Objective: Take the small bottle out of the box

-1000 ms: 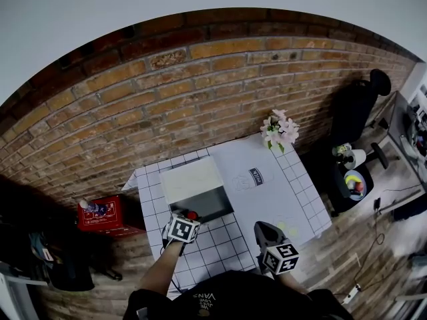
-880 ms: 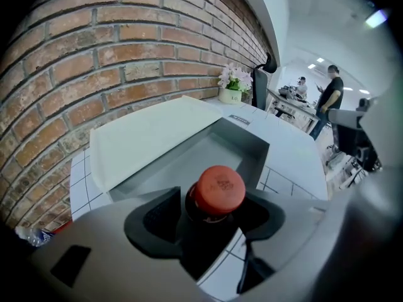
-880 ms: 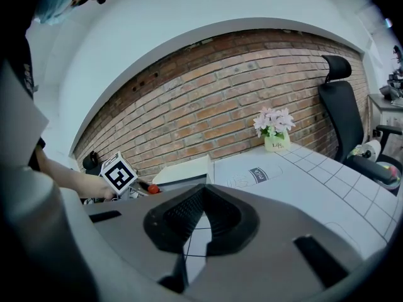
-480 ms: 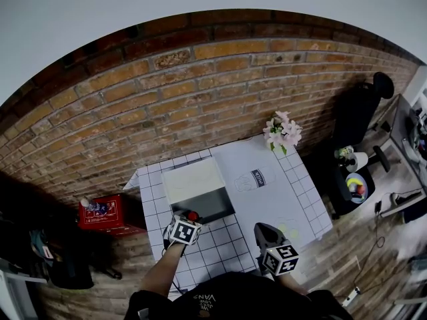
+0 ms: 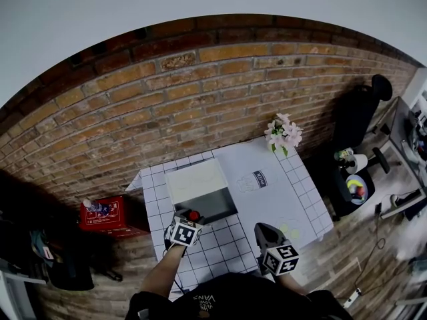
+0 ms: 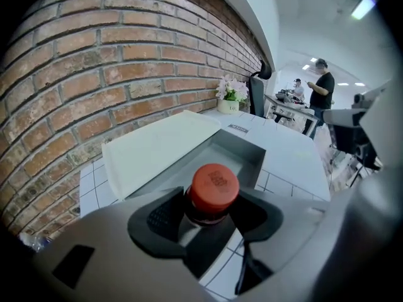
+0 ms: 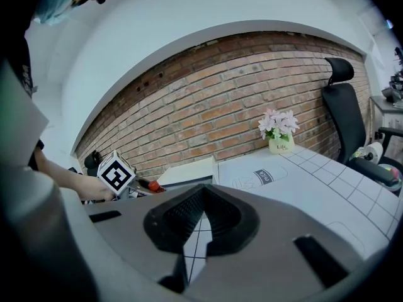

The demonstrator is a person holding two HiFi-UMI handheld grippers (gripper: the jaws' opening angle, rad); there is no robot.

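Gripping: left hand-held gripper (image 6: 211,211), jaws just closed on the small bottle (image 6: 214,186)
Bottle place: at the open box's (image 6: 249,148) near edge
Idle: right hand-held gripper (image 7: 201,197), jaws together, empty

Red cap up, the dark-bodied small bottle (image 6: 214,186) sits at the near end of the box (image 6: 247,148). Its neck is between the pads of the left gripper (image 6: 211,216), whose jaws have just been closing on it. The white box lies open, grey inside, its lid (image 5: 193,180) folded back flat toward the brick wall (image 5: 200,99).
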